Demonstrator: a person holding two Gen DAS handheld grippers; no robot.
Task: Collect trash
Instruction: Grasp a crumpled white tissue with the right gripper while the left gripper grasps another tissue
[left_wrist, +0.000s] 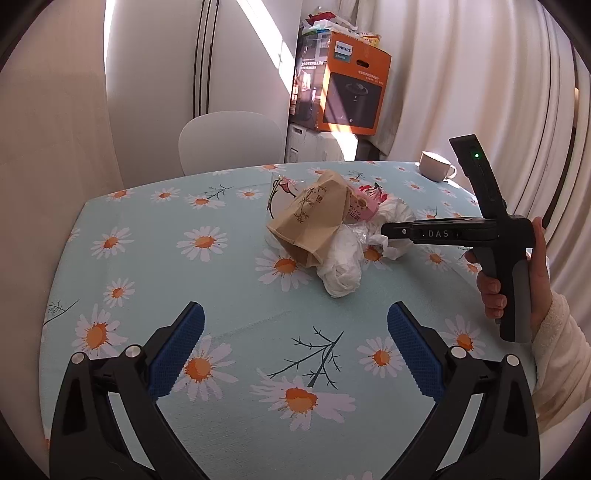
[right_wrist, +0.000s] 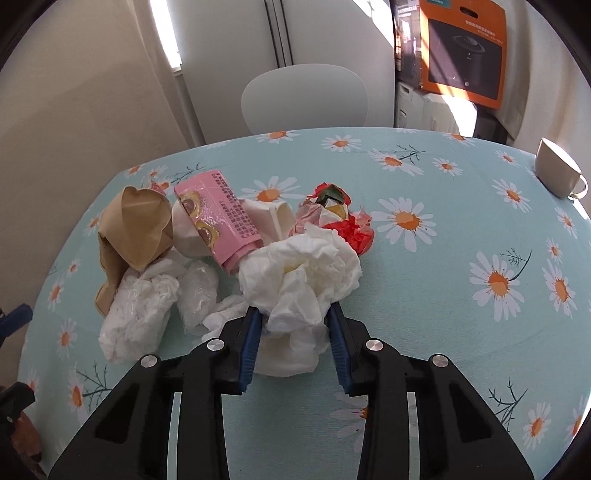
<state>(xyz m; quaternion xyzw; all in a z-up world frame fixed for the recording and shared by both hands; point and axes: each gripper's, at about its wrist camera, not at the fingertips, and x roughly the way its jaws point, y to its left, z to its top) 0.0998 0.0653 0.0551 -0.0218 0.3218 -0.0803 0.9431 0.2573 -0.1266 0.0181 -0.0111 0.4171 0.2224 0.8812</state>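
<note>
On the counter (right_wrist: 424, 295), covered in a pale blue daisy-print cloth, a heap of trash lies around a flattened pink printed carton (right_wrist: 218, 218). Just right of the carton and nearer the camera sits a crumpled white paper tissue wad (right_wrist: 306, 273); the right gripper (right_wrist: 295, 314) has its jaws pressed on the wad's near end. A crushed brown paper bag (right_wrist: 133, 229) lies left of the carton, red wrappers (right_wrist: 351, 232) to its right. The left gripper (left_wrist: 295, 325) hovers nearer than the heap, jaws wide with nothing between them.
</note>
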